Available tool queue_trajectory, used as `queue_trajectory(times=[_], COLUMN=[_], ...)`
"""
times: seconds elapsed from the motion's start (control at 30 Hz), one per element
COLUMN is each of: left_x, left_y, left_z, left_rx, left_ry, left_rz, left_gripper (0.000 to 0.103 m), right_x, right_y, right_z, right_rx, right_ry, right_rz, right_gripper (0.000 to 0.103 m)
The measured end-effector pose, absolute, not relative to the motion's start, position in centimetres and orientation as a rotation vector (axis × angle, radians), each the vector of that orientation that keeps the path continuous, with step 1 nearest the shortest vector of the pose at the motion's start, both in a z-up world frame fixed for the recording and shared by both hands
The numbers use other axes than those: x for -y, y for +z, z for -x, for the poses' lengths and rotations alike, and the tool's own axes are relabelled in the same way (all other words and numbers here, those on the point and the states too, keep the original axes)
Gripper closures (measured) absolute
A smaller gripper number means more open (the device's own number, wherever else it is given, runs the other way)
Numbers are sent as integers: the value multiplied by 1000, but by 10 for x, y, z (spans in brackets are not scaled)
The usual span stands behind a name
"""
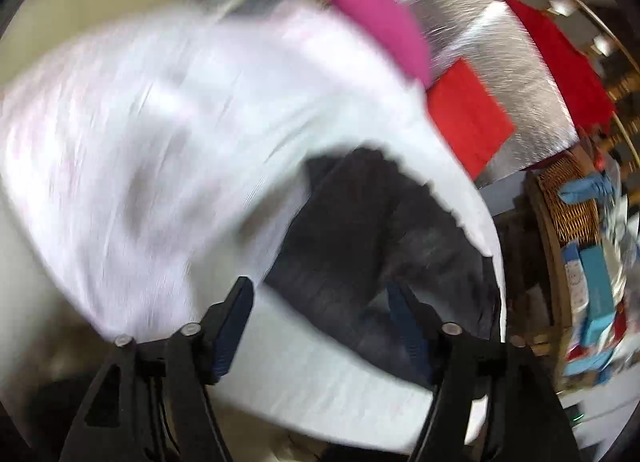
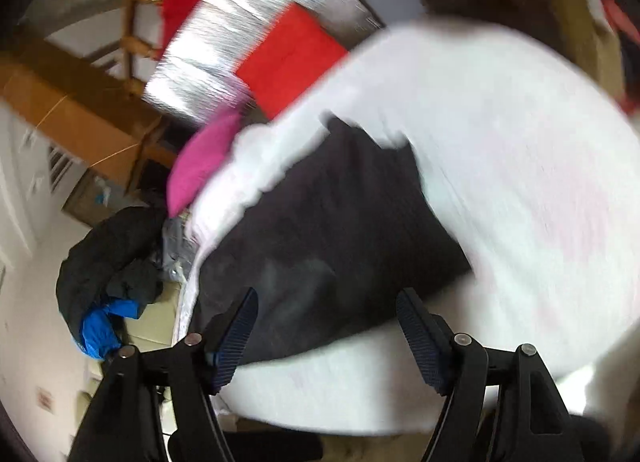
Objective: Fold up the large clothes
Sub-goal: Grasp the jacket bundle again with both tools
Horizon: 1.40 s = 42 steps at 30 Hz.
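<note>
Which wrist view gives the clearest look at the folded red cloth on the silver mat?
The right wrist view: the folded red cloth shows nearly whole there, one corner hidden behind the white garment. The left wrist view shows it smaller, partly tucked behind the same garment.

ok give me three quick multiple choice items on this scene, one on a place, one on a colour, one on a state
1. Where does the dark garment lie?
A. on the white cloth
B. in the wicker basket
C. on the floor

2. What colour is the folded piece on the silver sheet?
A. green
B. red
C. yellow

3. How do the right gripper fingers stand?
A. clamped on the dark garment
B. shut on nothing
C. apart, holding nothing

Answers: 1 A, white cloth surrounds it; 2 B, bright red on silver; 3 C, a clear gap between the pads.
</note>
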State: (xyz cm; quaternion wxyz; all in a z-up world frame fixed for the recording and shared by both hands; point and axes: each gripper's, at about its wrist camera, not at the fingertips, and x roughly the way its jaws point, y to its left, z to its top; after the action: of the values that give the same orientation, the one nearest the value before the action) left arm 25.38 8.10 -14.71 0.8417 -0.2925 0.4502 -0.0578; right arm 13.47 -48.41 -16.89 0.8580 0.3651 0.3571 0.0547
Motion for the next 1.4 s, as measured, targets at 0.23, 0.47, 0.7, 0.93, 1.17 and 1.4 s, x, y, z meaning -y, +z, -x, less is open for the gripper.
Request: queue_trajectory(times=[0.23,0.47,0.7,0.93,1.17,1.4], left_x=[5,71,92,77,80,72], left_y=[-146,-209,-227,-208,-178,-233], left_z=[-343,-396,-400,-410,-412,-436], left_rx=[-1004,-1164,-1088,-1007,-799,-1105], left_ry=[-185,-246,-317,-376,-344,-272], left_rz=[354,161,21,126,145,178], left_gripper=[19,19,61,93,85,50], right_x=[444,410,374,365,382,412], right_y=[-174,-225,-243,-209,-188,-238], right_z=[-266,-360,-369,-364,-372,-396], right_rx=[-874,-1061,-1030,-891,-735,-936], right_ry=[163,40,-34,-38,-54,-8], right_rz=[-647,-467,-173,-144,-247,-487], right_gripper=[28,27,62,88,88,71])
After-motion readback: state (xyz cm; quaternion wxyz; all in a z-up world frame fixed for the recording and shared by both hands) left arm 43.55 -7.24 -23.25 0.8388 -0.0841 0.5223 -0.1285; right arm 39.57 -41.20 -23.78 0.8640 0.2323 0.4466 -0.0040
